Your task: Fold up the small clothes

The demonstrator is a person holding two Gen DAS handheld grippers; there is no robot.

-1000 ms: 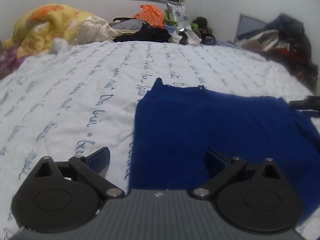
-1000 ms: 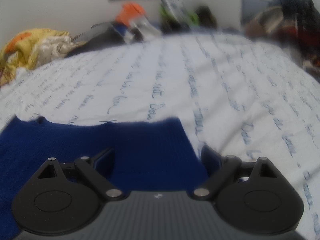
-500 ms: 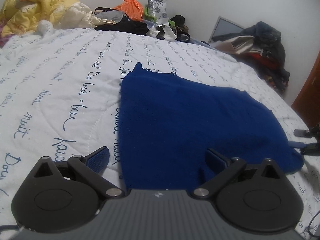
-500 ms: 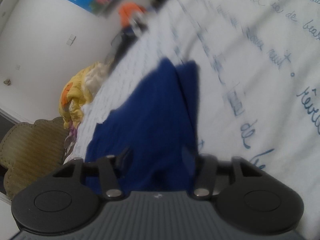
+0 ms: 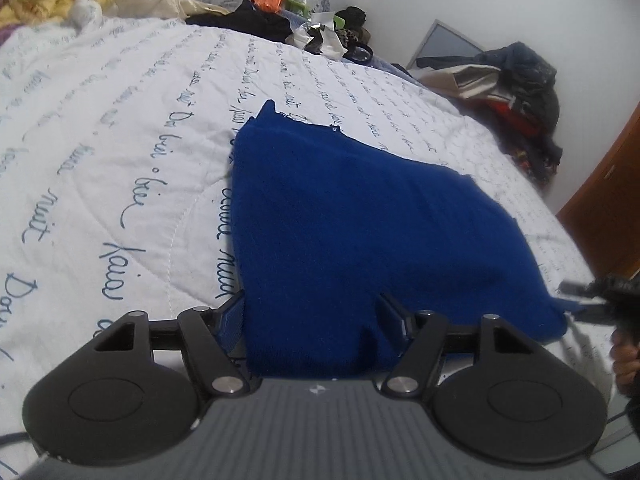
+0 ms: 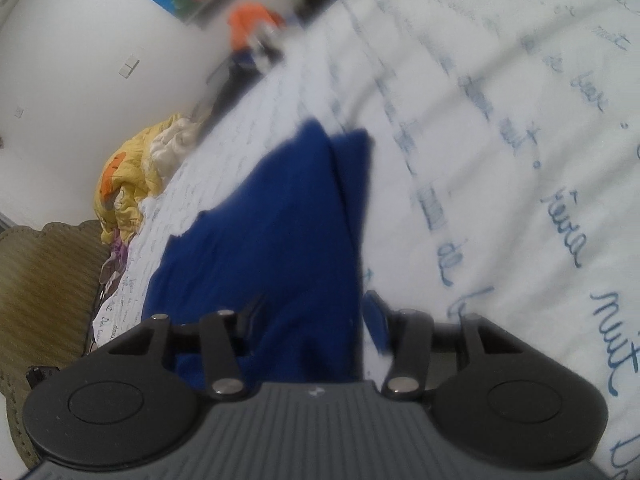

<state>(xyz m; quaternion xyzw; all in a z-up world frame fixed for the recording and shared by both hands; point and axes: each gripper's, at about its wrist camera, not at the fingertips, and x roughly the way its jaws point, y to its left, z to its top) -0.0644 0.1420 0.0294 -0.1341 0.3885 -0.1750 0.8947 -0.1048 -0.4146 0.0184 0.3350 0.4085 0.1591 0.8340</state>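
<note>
Looking along the left gripper (image 5: 310, 320), the blue garment (image 5: 360, 216) lies spread on the white quilt (image 5: 100, 152), its near edge running between fingers that are partly closed but not visibly pinching; whether they grip the cloth I cannot tell. At the far right the right gripper (image 5: 592, 300) sits at the garment's corner, beside the person's hand (image 5: 624, 364). Half a second earlier these fingers stood wider apart. The risk, as I judge it, is that only the top layer gets caught, so the fold would come out crooked.

From the right wrist view, blurred by motion, the garment (image 6: 272, 240) again passes between the right gripper's (image 6: 310, 322) fingers, which have also narrowed since then; a real hold cannot be confirmed. Uneven lifting by the two sides could skew the crease.
</note>
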